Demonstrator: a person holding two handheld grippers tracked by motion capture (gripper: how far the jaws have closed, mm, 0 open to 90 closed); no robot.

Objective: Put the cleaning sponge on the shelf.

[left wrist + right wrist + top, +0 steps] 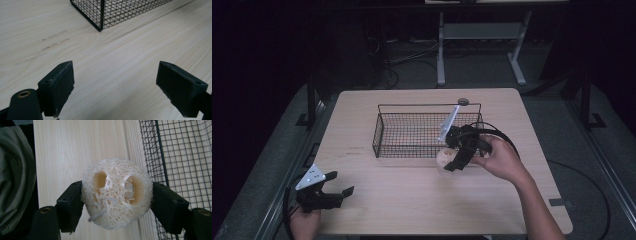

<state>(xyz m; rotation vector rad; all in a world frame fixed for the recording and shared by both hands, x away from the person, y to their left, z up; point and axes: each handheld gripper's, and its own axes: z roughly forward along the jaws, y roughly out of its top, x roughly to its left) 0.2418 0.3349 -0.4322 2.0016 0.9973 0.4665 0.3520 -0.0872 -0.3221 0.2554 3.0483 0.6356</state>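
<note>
Item: loofah sponge (pixel 117 193), pale, fibrous, round slice with two hollow channels; held between the two jaws of my right claw (pixel 460 151), which press its flanks from both sides. Location: just outside the wire basket (pixel 424 131), at the basket's near right corner, over the bench (pixel 422 195); in the right gripper view the mesh wall stands directly beside the sponge. Status, as I judge it: pickup done, sponge secured; what remains is carrying it over the rim and letting it go inside the basket, which looks empty so far. Obstruction: the basket's near wall lies between sponge and interior, so I expect a lift over the rim is needed; nothing else blocks the way. Item: left claw (pixel 326 192), resting at the bench's near left corner, jaws spread wide with nothing between them, well apart from the basket. Other: small grey disc (pixel 463 101) at the bench's far edge, behind the basket.
</note>
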